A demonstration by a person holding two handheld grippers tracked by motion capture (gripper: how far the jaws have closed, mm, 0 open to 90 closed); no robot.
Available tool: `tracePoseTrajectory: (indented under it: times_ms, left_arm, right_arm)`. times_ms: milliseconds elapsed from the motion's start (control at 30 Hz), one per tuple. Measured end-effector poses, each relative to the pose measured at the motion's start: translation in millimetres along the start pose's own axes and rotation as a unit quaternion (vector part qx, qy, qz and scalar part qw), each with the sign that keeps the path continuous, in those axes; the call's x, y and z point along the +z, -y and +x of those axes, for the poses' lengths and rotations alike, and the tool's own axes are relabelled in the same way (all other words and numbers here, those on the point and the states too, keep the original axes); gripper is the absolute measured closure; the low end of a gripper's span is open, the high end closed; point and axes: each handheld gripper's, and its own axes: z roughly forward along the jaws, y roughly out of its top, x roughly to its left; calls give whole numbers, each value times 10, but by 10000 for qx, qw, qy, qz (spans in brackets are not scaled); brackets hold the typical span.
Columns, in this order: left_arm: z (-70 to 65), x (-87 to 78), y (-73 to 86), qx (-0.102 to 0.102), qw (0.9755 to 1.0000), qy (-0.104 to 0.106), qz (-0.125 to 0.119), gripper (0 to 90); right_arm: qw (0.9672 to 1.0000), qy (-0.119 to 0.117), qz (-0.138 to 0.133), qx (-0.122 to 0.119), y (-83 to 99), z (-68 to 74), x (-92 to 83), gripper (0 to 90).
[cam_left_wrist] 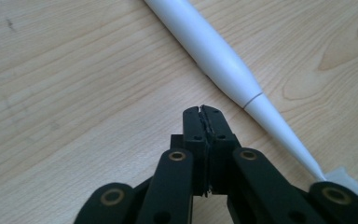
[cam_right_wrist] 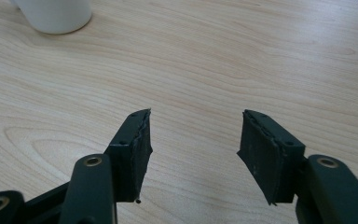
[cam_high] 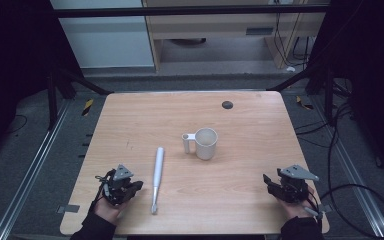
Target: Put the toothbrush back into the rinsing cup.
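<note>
A long white plastic wand, thick at one end and tapering to a thin tip [cam_high: 157, 176], is seen lying flat on the pale wood-grain table [cam_high: 240, 190], just right of the left claw [cam_high: 139, 185], which is held low over the near left part of the table. The wand's long axis runs almost straight from near to far, with the slim tip toward the near edge and the thick rounded end pointing away, toward the white cylindrical mug with a side handle [cam_high: 204, 143] that stands farther off and to the right. In the left gripper view the wand [cam_left_wrist: 223, 65] is shown passing diagonally just beside the claw [cam_left_wrist: 204, 110], close but not touched. The jaws of that claw are pressed together with nothing between them. The right claw [cam_high: 267, 180] is held over the near right part of the table, well apart from the wand; its jaws are seen spread wide and empty in the right gripper view [cam_right_wrist: 193, 128], with the mug's base [cam_right_wrist: 56, 14] far off. The left hand is judged the nearer one, so a reopening of its jaws and a short shift rightward across the wand's axis would be called for.
</note>
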Motion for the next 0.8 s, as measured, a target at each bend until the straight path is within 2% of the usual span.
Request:
tracePoseTrajectory:
  times_ms: [67, 300, 800]
  left_arm:
    - [-45, 18, 1, 56, 9999, 92, 59, 887]
    - [-140, 61, -2, 247, 9992, 224, 218, 888]
    - [-288, 119, -2, 376, 9975, 499, 341, 888]
  right_arm:
    - [10000, -1, 13, -10, 1, 2, 4, 430]
    - [10000, 27, -10, -39, 1, 4, -1, 431]
    - [10000, 45, 44, -35, 3, 4, 4, 429]
